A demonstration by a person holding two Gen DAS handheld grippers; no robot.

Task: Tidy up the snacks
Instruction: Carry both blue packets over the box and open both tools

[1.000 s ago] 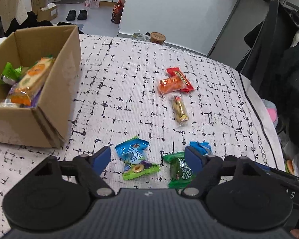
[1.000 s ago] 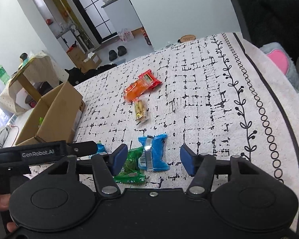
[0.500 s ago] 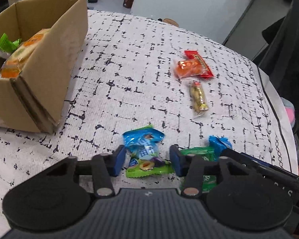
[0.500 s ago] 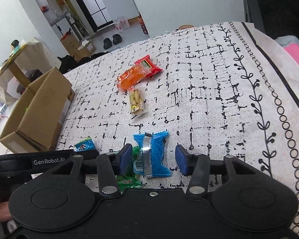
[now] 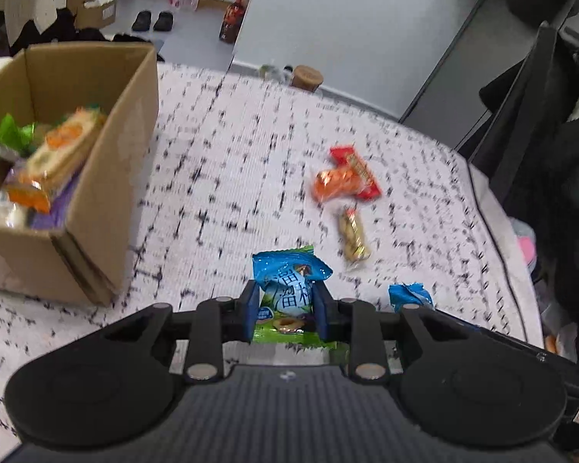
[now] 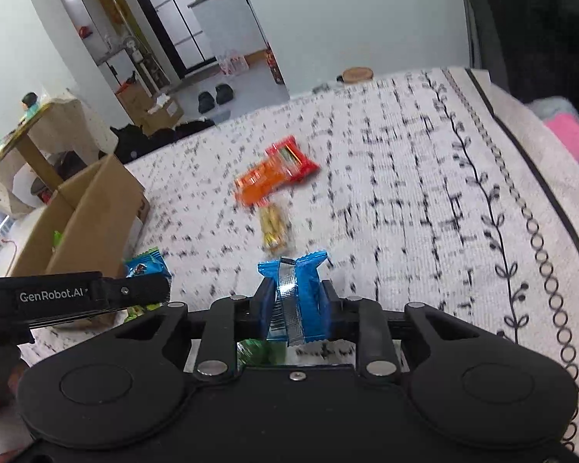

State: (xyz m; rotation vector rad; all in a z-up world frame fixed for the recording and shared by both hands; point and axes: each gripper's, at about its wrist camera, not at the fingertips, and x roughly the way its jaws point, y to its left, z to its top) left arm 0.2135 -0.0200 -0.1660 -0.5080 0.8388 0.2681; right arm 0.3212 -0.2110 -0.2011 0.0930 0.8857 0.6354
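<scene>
My left gripper (image 5: 285,310) is shut on a blue and green snack packet (image 5: 289,289) and holds it above the cloth. My right gripper (image 6: 295,305) is shut on a blue snack packet (image 6: 297,293), whose end also shows in the left wrist view (image 5: 410,296). An orange packet (image 5: 334,183), a red packet (image 5: 357,169) and a clear packet of yellow snacks (image 5: 353,237) lie on the cloth further out. A green packet (image 6: 260,351) lies under my right gripper.
An open cardboard box (image 5: 108,177) with several snacks in it stands at the left; it also shows in the right wrist view (image 6: 92,212). The table has a white cloth with black marks (image 6: 405,200). A dark chair (image 5: 540,115) stands at the right edge.
Both grippers have shut on their packets and lifted them off the cloth. Both views have swung up and are blurred by motion.
</scene>
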